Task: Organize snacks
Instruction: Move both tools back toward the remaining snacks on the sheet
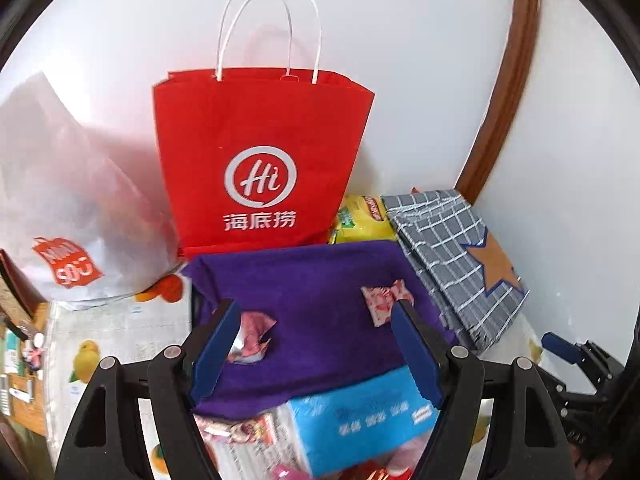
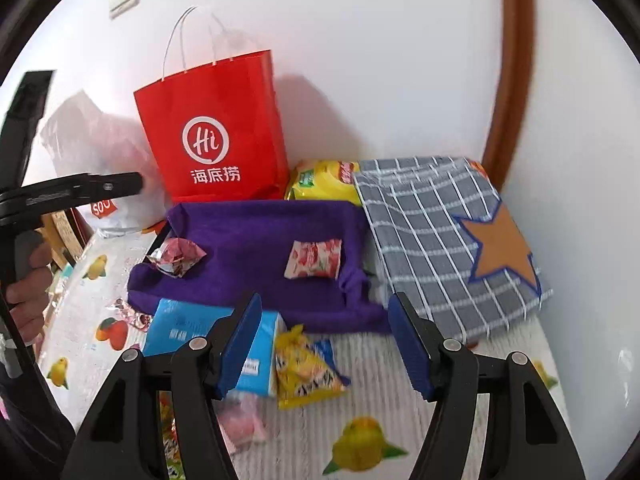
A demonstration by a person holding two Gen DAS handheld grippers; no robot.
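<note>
Left wrist view first: the left gripper is seen with its blue-padded jaws spread apart and nothing pinched between them, hanging over a purple cloth-lined tray. Two snacks are laid on that purple cloth, well apart from each other: a crumpled pink foil wrapper toward the left side, just beside the left blue pad, and a pink-and-white candy packet toward the right, partly hidden behind the right pad. A blue tissue pack is parked just in front of the tray's near edge. Behind the tray a red paper bag is stood upright against the wall, with a white plastic bag slumped to its left and a yellow snack bag tucked in at its right. A grey checked box with an orange star is set beside the tray on the right. Over in the right wrist view, the right gripper is also held wide with nothing between its pads, above the fruit-print tablecloth near the tray's front right corner. A small yellow snack packet is left lying on the tablecloth right next to the tissue pack, still outside the tray, and a pale pink wrapped thing is partly covered by the gripper's left finger, too blurred to identify.
</note>
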